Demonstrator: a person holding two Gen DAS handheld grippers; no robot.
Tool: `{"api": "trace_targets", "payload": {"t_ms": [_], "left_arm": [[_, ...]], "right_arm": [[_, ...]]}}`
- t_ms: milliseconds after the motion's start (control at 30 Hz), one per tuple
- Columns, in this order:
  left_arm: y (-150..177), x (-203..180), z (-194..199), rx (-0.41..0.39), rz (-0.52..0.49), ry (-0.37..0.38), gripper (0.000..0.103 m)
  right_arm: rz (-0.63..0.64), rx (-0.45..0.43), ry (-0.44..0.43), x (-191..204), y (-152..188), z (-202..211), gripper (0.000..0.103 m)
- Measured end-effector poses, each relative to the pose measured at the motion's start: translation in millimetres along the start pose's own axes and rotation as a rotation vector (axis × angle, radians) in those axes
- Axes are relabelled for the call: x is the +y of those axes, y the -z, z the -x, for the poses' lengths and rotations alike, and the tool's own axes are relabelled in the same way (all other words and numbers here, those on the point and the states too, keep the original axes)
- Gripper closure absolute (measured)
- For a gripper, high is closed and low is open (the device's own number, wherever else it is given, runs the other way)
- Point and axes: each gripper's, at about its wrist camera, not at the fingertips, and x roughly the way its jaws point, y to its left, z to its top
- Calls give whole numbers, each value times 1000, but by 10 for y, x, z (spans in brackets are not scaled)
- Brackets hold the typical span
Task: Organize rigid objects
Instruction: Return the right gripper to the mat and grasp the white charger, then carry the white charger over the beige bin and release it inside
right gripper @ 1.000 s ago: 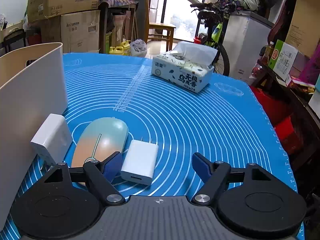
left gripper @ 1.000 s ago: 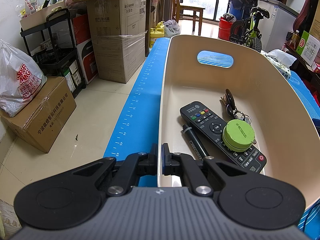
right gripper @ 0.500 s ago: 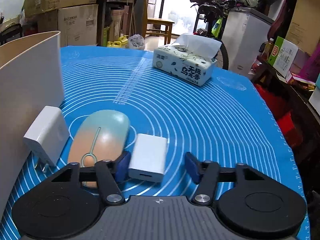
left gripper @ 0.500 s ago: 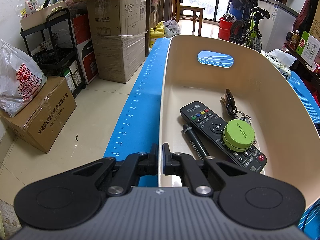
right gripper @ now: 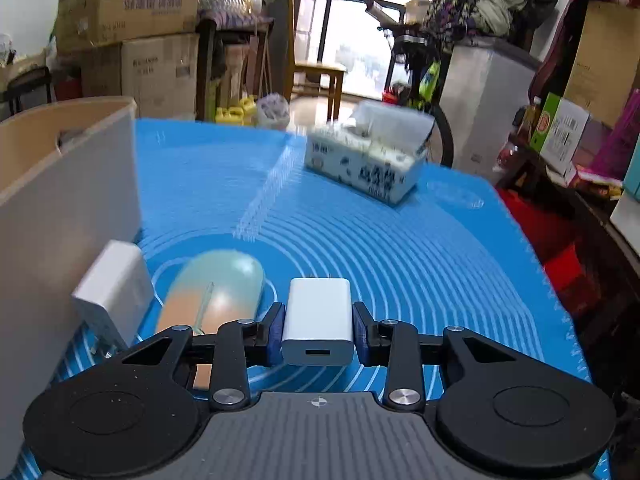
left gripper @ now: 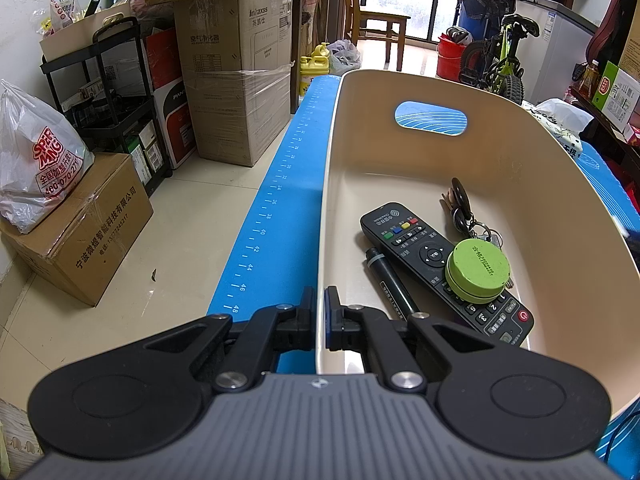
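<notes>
White charger [right gripper: 318,312] between closing right tongs [right gripper: 319,330], angled downward

Cluttered room. Pale tiled floor [left gripper: 192,216]; stacked cardboard boxes [left gripper: 236,68] and black shelf rack [left gripper: 116,108] along white wall. Wooden chair [left gripper: 378,20] before bright glass doors [right gripper: 344,40]. Bicycle [left gripper: 500,64] parked opposite.

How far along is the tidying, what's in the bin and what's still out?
Done: the remote, marker, keys and green round case lie in the beige bin, whose rim the left tool clamps. In hand: the right tool is closing around the small white charger. Left: the mouse and larger white adapter.
</notes>
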Motion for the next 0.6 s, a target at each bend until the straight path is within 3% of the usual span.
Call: {"api": "trace_targets", "payload": {"t_ms": [600], "left_arm": [[-3, 3, 1, 0, -1, -1, 97]], "right_arm": [[88, -265, -120, 471, -556, 888, 62]]}}
